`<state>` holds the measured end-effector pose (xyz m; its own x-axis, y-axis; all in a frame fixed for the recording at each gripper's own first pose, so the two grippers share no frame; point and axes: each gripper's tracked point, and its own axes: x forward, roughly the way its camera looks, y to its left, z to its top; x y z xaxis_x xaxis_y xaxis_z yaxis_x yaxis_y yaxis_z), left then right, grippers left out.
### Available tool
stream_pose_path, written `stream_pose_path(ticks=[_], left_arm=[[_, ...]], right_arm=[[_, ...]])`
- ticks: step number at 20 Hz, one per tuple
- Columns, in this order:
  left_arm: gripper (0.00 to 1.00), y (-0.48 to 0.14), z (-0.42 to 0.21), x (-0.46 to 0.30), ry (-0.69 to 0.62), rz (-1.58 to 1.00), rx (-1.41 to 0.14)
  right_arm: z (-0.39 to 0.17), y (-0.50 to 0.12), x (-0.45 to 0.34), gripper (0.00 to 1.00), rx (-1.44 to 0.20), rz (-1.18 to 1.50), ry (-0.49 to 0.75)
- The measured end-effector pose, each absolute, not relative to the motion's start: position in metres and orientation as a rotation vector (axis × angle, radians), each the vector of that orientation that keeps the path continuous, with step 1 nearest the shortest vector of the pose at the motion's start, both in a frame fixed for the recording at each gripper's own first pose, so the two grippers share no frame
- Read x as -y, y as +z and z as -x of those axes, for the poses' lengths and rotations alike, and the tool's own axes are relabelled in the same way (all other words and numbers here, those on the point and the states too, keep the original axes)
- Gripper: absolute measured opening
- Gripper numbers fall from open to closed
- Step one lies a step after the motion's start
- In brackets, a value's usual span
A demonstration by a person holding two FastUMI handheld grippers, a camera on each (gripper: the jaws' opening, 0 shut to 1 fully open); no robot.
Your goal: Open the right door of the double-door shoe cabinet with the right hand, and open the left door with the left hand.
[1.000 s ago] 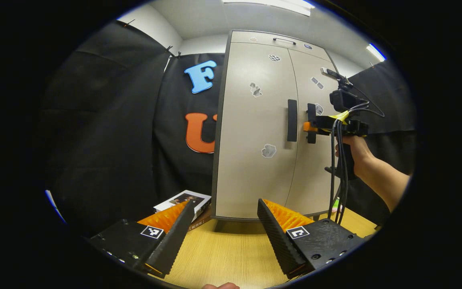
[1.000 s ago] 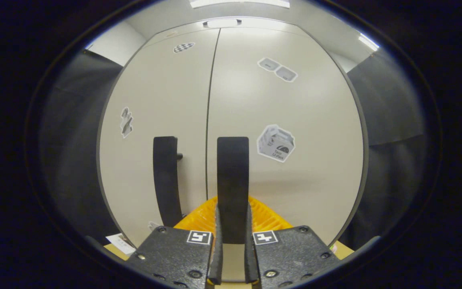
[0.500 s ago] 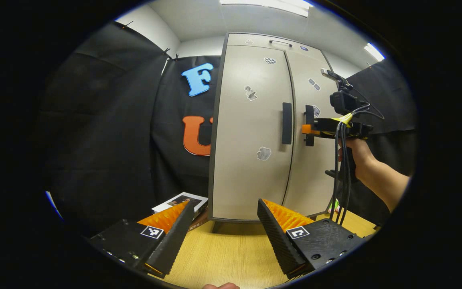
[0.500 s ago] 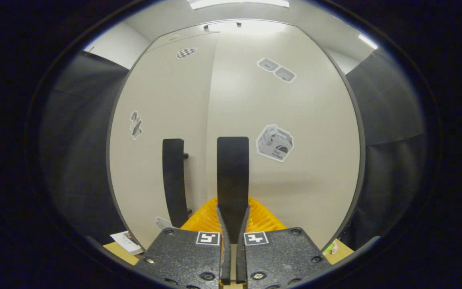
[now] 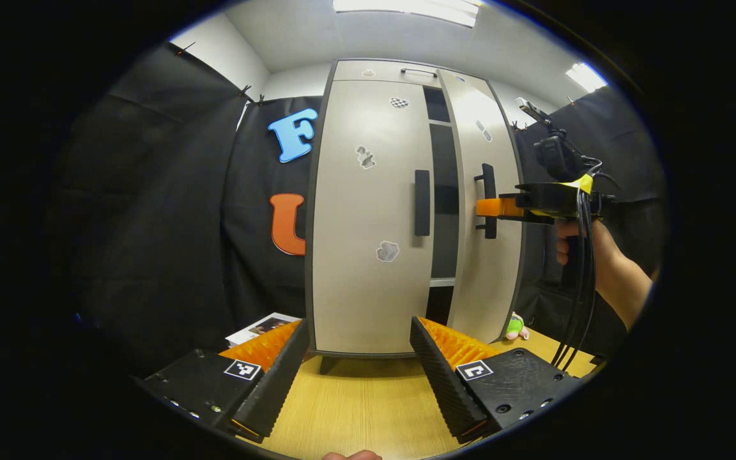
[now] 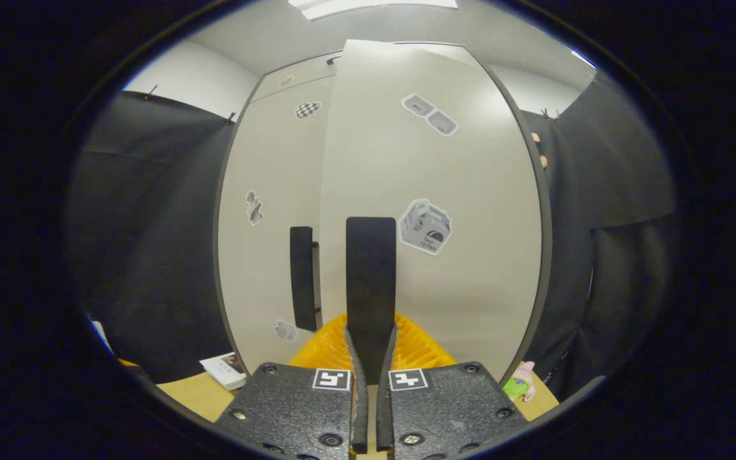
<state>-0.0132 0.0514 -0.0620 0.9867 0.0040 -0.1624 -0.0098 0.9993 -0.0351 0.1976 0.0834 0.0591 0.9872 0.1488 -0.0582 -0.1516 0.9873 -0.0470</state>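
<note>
**A:** So where are we at with the shoe cabinet? It's standing on the tabletop, far end, right?

**B:** Yep. In the left gripper view we've got the right door swung partly out, with a dark gap between it and the left door, which sits flush and closed. The right hand-held gripper is clamped on the right door handle, with a hand holding it from the right.

**A:** And from the right gripper view?

**B:** Same thing up close: our right hand-held gripper has its fingers squeezed together on the right door handle, which stands upright between them. The left door handle is just left of it, untouched.

**A:** Left one?

**B:** Our left hand-held gripper is spread wide apart, holding nothing, hovering low over the tabletop on the near side, well apart from the cabinet. There's a booklet lying by the cabinet's left foot, and a small green toy at its right.
</note>
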Motion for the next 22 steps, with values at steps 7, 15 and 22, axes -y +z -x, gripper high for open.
stream_pose_path(ticks=[7,15,22], left_arm=[[0.95,-0.058,0.013,-0.017,-0.024,0.029,-0.158],[0.95,-0.053,0.007,0.029,-0.063,0.031,-0.15],[0.95,-0.051,0.007,0.046,-0.069,0.025,-0.149]], right_arm=[[-0.146,0.066,-0.048,0.08,-0.037,0.067,0.175],[-0.102,0.075,0.026,0.08,-0.039,0.079,0.156],[-0.089,0.08,0.11,0.05,-0.011,0.093,-0.011]])
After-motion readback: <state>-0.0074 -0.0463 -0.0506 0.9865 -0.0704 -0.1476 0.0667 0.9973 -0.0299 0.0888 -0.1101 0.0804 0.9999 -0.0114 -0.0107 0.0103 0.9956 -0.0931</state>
